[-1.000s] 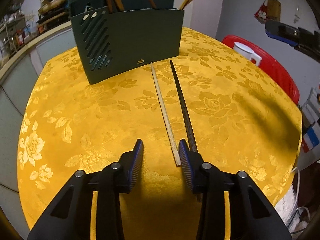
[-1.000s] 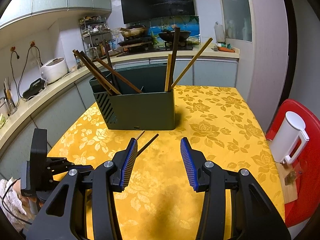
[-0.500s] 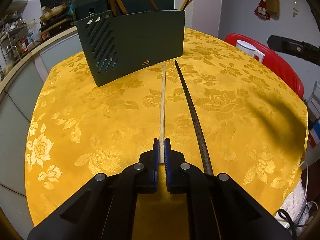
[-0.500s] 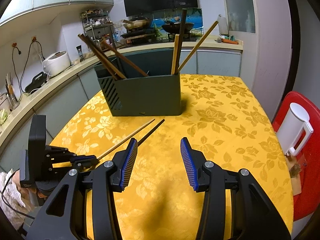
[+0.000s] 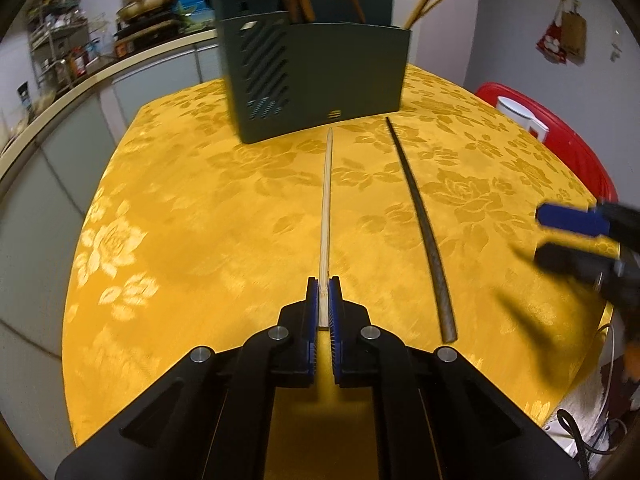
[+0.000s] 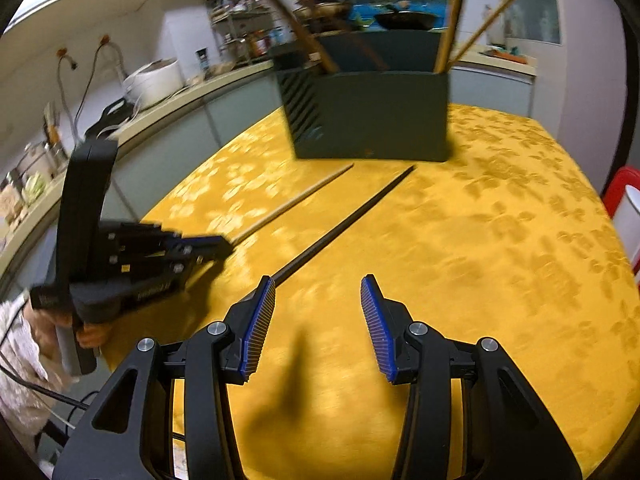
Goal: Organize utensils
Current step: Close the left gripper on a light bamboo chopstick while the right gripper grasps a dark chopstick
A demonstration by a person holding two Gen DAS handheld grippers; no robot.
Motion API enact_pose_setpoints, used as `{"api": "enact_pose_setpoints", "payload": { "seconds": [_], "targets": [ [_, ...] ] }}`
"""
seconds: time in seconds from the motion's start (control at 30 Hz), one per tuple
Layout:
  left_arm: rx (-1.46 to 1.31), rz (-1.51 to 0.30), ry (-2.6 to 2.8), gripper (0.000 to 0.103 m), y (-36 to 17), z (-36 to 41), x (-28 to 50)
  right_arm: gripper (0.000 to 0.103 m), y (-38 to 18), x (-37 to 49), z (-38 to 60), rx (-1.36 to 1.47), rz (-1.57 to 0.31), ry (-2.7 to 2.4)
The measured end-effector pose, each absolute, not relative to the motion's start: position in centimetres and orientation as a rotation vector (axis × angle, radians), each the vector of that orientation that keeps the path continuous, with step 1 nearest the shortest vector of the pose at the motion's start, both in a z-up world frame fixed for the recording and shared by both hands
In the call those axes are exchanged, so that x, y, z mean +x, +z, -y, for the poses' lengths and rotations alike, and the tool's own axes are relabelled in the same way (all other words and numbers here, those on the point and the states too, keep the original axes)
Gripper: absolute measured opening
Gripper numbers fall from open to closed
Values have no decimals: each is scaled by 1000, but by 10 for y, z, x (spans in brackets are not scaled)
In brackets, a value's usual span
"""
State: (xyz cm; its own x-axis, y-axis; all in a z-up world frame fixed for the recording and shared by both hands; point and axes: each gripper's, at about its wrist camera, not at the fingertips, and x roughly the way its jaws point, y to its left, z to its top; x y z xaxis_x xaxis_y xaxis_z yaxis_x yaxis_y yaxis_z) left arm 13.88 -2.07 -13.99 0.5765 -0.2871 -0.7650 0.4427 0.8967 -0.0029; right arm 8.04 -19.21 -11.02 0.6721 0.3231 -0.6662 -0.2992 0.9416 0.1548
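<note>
My left gripper (image 5: 324, 280) is shut on the near end of a pale wooden chopstick (image 5: 326, 208), which points away toward the dark green utensil holder (image 5: 320, 80). To its right a dark chopstick (image 5: 420, 224) lies loose on the yellow tablecloth (image 5: 200, 220). In the right wrist view my right gripper (image 6: 318, 284) stands open and empty just above the cloth, its left finger beside the near end of the dark chopstick (image 6: 340, 224). There the left gripper (image 6: 224, 246) shows at the left, holding the pale chopstick (image 6: 292, 202). The holder (image 6: 372, 116) has several chopsticks standing in it.
A red stool (image 5: 560, 136) with a white jug (image 5: 520, 116) stands past the table's right edge. A kitchen counter (image 6: 168, 108) with a rice cooker (image 6: 154, 82) and shelves runs behind the table. A person's hand (image 6: 88, 336) grips the left tool's handle.
My left gripper closed on the pale chopstick's near end and turned it straight toward the holder. My right gripper came down and forward, closer to the cloth and to the dark chopstick.
</note>
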Motion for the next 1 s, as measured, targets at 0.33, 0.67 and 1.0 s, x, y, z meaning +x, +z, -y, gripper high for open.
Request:
{"api": "enact_pose_setpoints", "payload": {
  "seconds": [0.33, 0.67, 1.0],
  "targets": [
    [122, -868, -405, 5, -140, 3, 133, 44, -137, 70, 149, -27, -748, 376],
    [87, -867, -410, 5, -140, -2, 131, 43, -144, 77, 131, -80, -728, 291],
    [101, -854, -405, 5, -141, 4, 125, 22, -143, 68, 165, -55, -738, 187]
  ]
}}
